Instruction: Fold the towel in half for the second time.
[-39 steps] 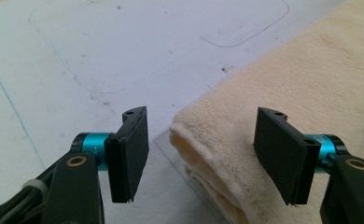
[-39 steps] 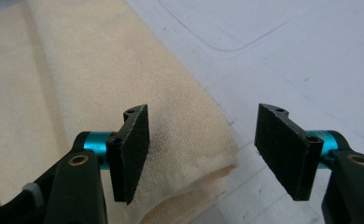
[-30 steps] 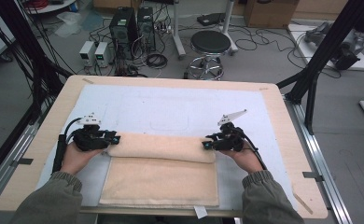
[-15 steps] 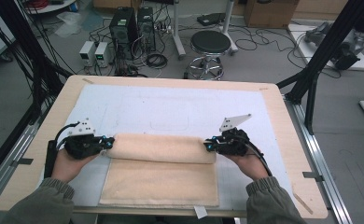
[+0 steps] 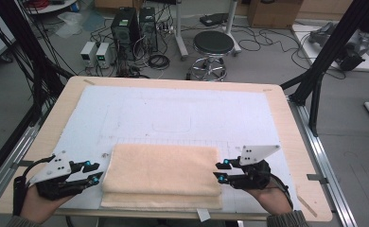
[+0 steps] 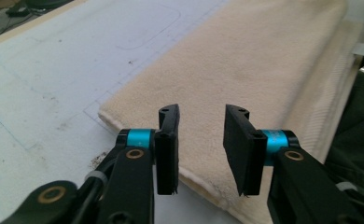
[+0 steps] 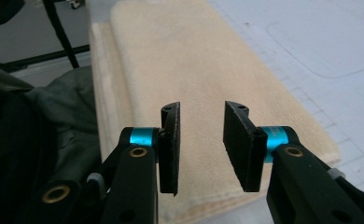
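Observation:
A folded beige towel (image 5: 161, 172) lies on the white mat near the table's front edge, its top layer covering most of the lower one. My left gripper (image 5: 95, 172) sits just off the towel's left end, my right gripper (image 5: 219, 171) just off its right end. Both have just been opening their jaws, and nothing is between them. In the left gripper view the open gripper (image 6: 201, 140) hovers over a corner of the towel (image 6: 264, 70). In the right gripper view the open gripper (image 7: 201, 140) looks along the towel (image 7: 194, 70).
The white mat (image 5: 173, 113) covers most of the wooden table (image 5: 69, 94), bare beyond the towel. On the floor behind stand a stool (image 5: 213, 45), computer boxes (image 5: 135, 28) and cables. Black frame posts (image 5: 322, 71) rise at both sides.
Both grippers have come back toward the near edge. The towel's top layer, bunched along the far fold before, now lies flat over the lower layer. The jaws stand off the towel's ends.

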`<state>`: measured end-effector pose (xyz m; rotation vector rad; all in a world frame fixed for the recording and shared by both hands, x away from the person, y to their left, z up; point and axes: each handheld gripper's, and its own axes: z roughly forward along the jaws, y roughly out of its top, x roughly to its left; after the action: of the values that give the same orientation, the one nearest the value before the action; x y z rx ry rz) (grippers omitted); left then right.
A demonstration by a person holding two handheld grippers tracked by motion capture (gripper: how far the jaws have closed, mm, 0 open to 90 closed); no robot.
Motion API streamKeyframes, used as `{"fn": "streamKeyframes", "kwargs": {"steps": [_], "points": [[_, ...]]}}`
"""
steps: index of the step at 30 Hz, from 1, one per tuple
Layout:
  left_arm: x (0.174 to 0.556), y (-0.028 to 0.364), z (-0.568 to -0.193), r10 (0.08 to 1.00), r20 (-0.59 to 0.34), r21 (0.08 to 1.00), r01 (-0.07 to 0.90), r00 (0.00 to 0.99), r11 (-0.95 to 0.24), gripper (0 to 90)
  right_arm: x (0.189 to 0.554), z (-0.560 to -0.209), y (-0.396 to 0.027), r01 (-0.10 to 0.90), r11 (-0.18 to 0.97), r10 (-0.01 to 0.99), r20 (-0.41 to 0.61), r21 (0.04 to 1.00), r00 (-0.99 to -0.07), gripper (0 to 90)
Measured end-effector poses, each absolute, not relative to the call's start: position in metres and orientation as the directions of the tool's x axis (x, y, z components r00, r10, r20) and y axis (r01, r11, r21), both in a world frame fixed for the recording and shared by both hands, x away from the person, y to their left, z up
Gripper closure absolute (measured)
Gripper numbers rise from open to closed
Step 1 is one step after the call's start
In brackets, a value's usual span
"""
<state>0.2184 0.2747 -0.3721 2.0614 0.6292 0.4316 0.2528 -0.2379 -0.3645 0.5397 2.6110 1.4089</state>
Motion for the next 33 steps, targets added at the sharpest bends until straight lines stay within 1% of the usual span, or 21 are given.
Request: {"fn": "streamKeyframes", "kwargs": {"steps": [5,9,12,14,16,19,22,23,25,27,30,31,33], "points": [[0.239,0.264,-0.388,0.591,0.038,0.838,0.297,0.805,-0.458,61.4,0.273,-0.375,-0.230,0.268,0.528,0.394,0.047,0.806,-0.918,62.2],[0.259,0.259,-0.398,0.625,0.038,0.827,0.326,0.780,-0.458,59.4,0.293,-0.385,-0.223,0.274,0.559,0.428,0.011,0.783,-0.904,57.6],[0.279,0.256,-0.403,0.661,0.035,0.819,0.358,0.749,-0.449,54.5,0.308,-0.392,-0.221,0.292,0.563,0.462,-0.002,0.773,-0.887,52.5],[0.293,0.254,-0.405,0.680,0.031,0.812,0.378,0.733,-0.445,50.3,0.319,-0.397,-0.221,0.316,0.554,0.484,0.011,0.770,-0.875,48.2],[0.306,0.251,-0.408,0.691,0.014,0.806,0.401,0.723,-0.436,46.3,0.329,-0.402,-0.221,0.339,0.544,0.502,0.026,0.768,-0.864,45.2],[0.323,0.248,-0.416,0.698,-0.033,0.794,0.442,0.716,-0.416,37.9,0.341,-0.412,-0.220,0.375,0.541,0.524,0.046,0.753,-0.850,38.6],[0.332,0.249,-0.425,0.716,-0.041,0.767,0.481,0.697,-0.424,34.9,0.351,-0.423,-0.220,0.406,0.551,0.535,0.064,0.729,-0.842,34.3],[0.335,0.249,-0.428,0.716,-0.054,0.754,0.498,0.696,-0.428,34.8,0.354,-0.426,-0.221,0.417,0.551,0.534,0.079,0.723,-0.842,34.1],[0.337,0.247,-0.431,0.707,-0.067,0.745,0.507,0.704,-0.434,37.5,0.358,-0.431,-0.220,0.426,0.553,0.526,0.097,0.716,-0.845,34.3],[0.337,0.245,-0.433,0.688,-0.063,0.742,0.495,0.723,-0.452,45.7,0.359,-0.434,-0.217,0.429,0.555,0.511,0.115,0.713,-0.852,37.5],[0.336,0.244,-0.433,0.670,-0.069,0.740,0.489,0.739,-0.462,55.0,0.359,-0.437,-0.214,0.442,0.557,0.492,0.150,0.703,-0.858,48.6],[0.335,0.244,-0.433,0.669,-0.074,0.739,0.491,0.740,-0.461,57.7,0.359,-0.437,-0.214,0.444,0.555,0.484,0.160,0.704,-0.860,53.1],[0.334,0.243,-0.432,0.660,-0.068,0.739,0.483,0.748,-0.470,65.9,0.358,-0.436,-0.213,0.443,0.558,0.475,0.168,0.702,-0.864,62.8]]}}
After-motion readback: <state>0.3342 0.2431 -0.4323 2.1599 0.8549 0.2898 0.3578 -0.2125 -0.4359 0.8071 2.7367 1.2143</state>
